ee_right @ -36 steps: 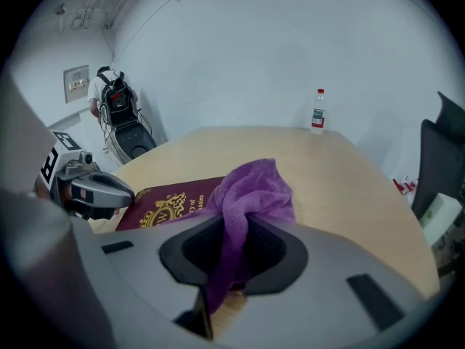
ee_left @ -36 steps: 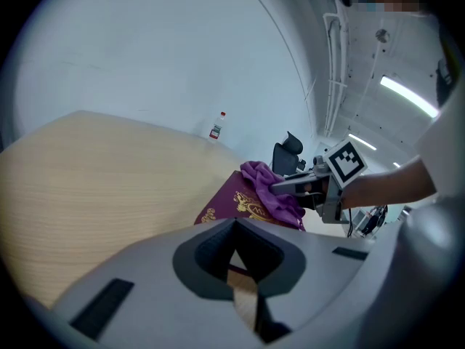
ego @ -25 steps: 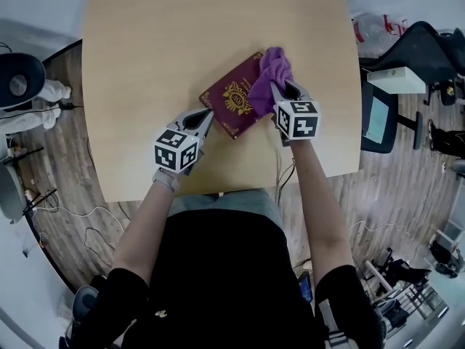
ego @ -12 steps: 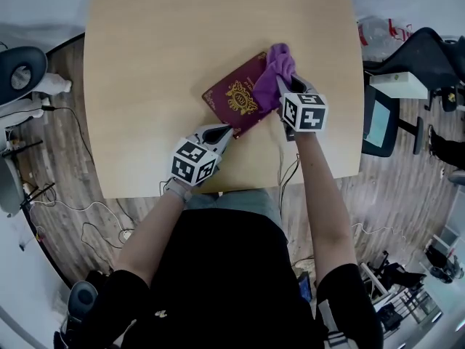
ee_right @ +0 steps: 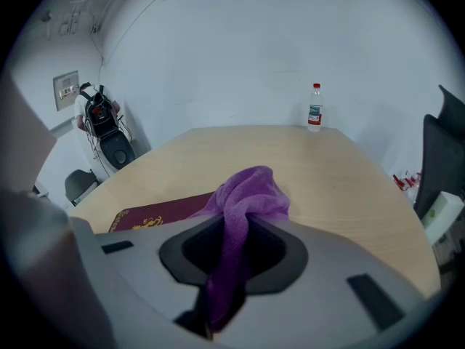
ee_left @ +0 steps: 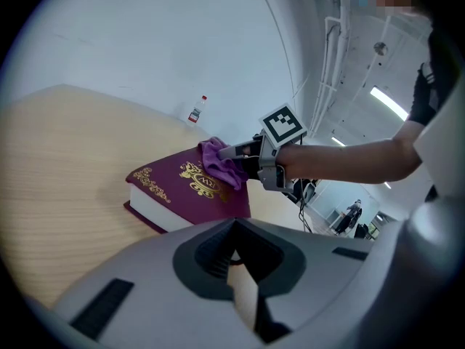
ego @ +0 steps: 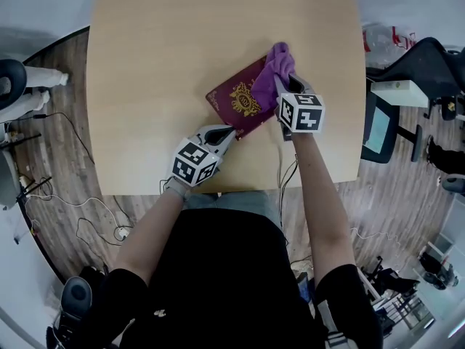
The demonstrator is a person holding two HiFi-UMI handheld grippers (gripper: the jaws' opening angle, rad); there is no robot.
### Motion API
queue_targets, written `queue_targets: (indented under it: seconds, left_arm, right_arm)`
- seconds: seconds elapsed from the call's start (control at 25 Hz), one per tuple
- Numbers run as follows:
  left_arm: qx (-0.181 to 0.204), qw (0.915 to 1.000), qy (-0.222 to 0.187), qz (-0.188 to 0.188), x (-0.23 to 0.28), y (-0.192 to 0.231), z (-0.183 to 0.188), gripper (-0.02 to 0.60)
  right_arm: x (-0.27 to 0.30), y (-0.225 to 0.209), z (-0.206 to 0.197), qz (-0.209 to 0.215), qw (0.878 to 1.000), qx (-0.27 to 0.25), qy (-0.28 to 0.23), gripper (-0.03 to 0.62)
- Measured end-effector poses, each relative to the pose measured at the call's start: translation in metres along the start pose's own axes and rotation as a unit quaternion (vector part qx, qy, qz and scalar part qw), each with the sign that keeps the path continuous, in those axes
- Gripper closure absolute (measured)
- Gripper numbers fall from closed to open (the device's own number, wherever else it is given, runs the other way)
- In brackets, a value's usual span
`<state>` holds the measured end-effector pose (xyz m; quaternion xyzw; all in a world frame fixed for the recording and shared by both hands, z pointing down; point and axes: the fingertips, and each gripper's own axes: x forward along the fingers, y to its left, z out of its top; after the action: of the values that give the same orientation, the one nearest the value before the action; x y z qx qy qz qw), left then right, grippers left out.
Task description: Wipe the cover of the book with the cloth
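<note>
A maroon book with a gold crest lies flat on the wooden table. My right gripper is shut on a purple cloth, which rests on the book's far right part. In the right gripper view the cloth bunches out of the right gripper, with the book below it. My left gripper is shut, empty, its tip at the book's near corner. The left gripper view has the left gripper low in front, the book and cloth beyond it.
A water bottle stands at the table's far edge. A black chair and a box are off the table's right side. Cables lie on the wooden floor at the left. A scooter stands by the wall.
My left gripper has moved right and forward to the book's near corner. The right gripper and cloth have slid slightly toward the book's far edge.
</note>
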<state>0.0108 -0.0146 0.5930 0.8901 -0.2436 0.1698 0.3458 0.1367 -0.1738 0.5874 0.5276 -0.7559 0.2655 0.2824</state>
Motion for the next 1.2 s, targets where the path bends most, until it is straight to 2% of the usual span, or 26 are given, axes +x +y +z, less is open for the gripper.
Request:
queue_targets:
  seconds: [0.52,0.8,1.2]
  left_arm:
    - [0.000,1.0000,-0.005,0.000,-0.001,0.000,0.000,0.563]
    - [-0.005,0.9999,-0.009,0.003,-0.002,0.001,-0.001,0.563]
    - [-0.009,0.9998,-0.014,0.010,-0.003,0.002,-0.002,0.563]
  right_arm:
    - [-0.001,0.100,-0.020,0.087,0.993,-0.084,0.013,0.509]
    - [-0.017,0.141,-0.042,0.143,0.984,-0.099,0.027,0.510]
    - [-0.029,0.168,-0.056,0.223,0.969,-0.091,0.056,0.513]
